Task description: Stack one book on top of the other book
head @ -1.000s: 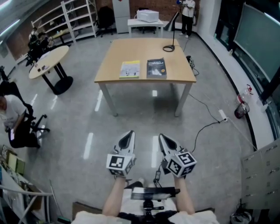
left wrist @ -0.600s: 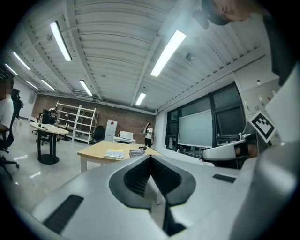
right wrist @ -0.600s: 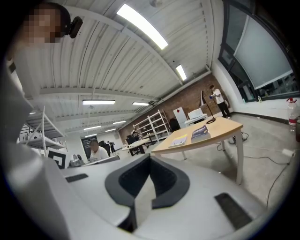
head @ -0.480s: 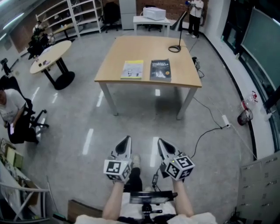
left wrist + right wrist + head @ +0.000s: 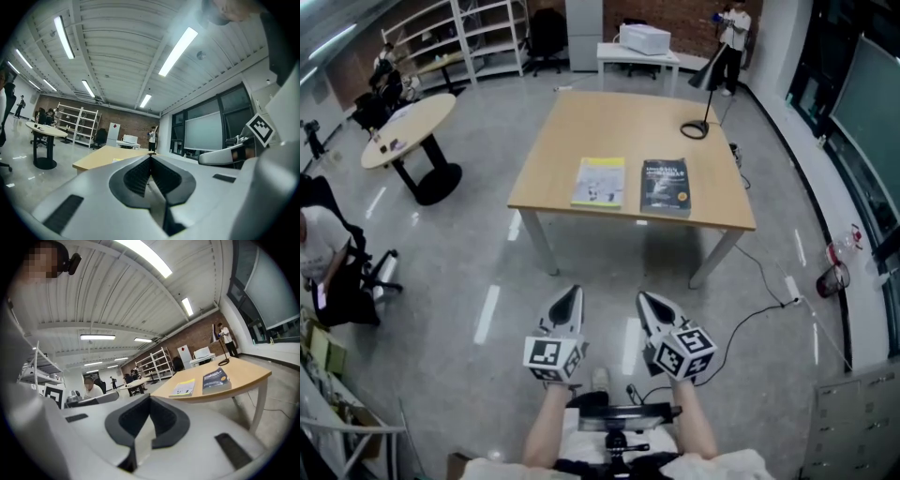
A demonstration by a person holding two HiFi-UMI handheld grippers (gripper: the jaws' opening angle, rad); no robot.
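- Books are laid flat, side by side but not touching, along the near edge of the wooden table (image 5: 628, 122): yellow book (image 5: 599, 182) on the left, dark book (image 5: 666, 185) on the right. Nothing's been stacked yet.
- That near-edge spot was probably picked so both can be reached easily.
- Left gripper (image 5: 573, 291) and right gripper (image 5: 643, 297) are both clenched on nothing and held roughly level, well short of the table, so an approach is likely needed first.
- Far right on the table a black lamp (image 5: 695, 129) is parked out of the way. Only bare floor is seen in between, with a cable (image 5: 757, 309) off right.
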